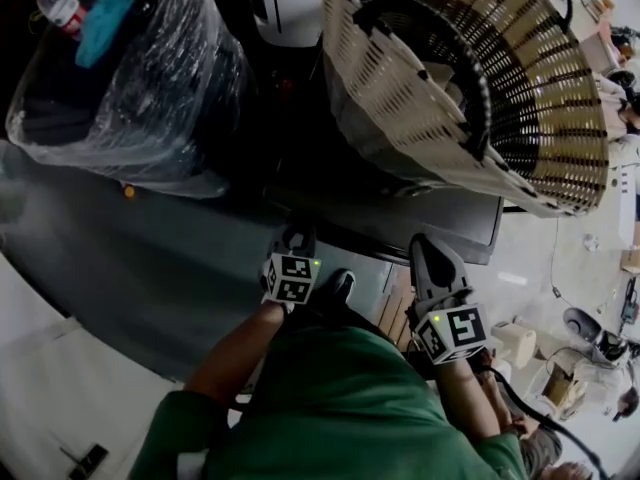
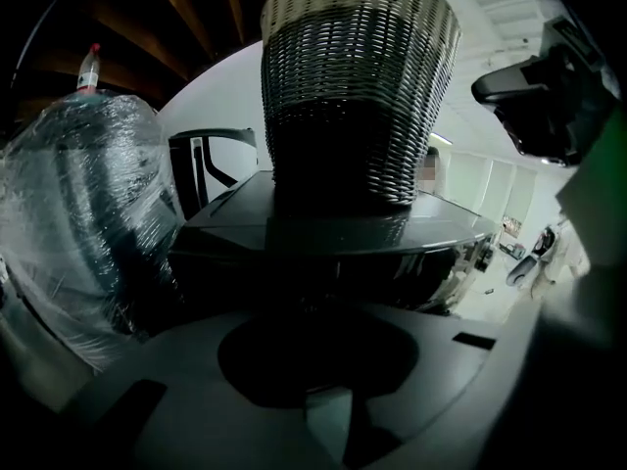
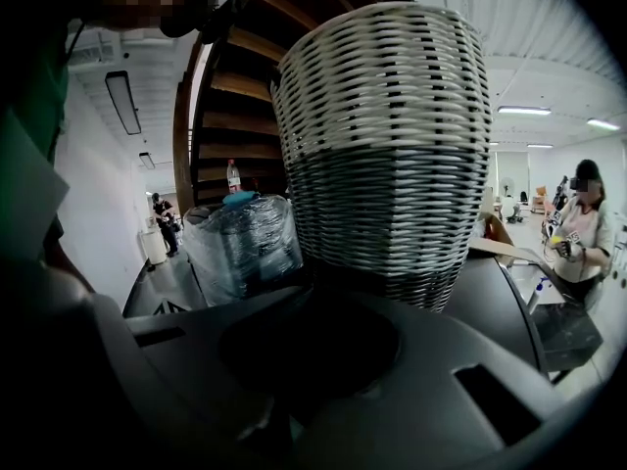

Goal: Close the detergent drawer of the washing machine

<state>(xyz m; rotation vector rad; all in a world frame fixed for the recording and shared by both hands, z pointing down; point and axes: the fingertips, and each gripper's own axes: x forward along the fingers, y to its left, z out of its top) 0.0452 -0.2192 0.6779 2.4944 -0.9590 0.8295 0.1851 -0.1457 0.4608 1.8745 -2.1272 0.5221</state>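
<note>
The dark washing machine (image 1: pixel 455 220) stands in front of me, its top (image 2: pixel 333 225) also showing in the left gripper view. I cannot make out the detergent drawer in any view; the machine's front is in shadow. My left gripper (image 1: pixel 297 236) points at the machine's front edge, left of centre, with its jaws together and nothing between them (image 2: pixel 328 390). My right gripper (image 1: pixel 427 250) is close to the same edge further right, jaws also together and empty (image 3: pixel 313 370). Whether either tip touches the machine is unclear.
A big wicker basket (image 1: pixel 470 78) sits on the machine's top (image 3: pixel 509 292). A bundle wrapped in clear plastic (image 1: pixel 130 78) with a bottle (image 1: pixel 58 6) on it stands to the left. Grey floor (image 1: pixel 130 258) lies lower left. A person (image 3: pixel 583 225) stands far right.
</note>
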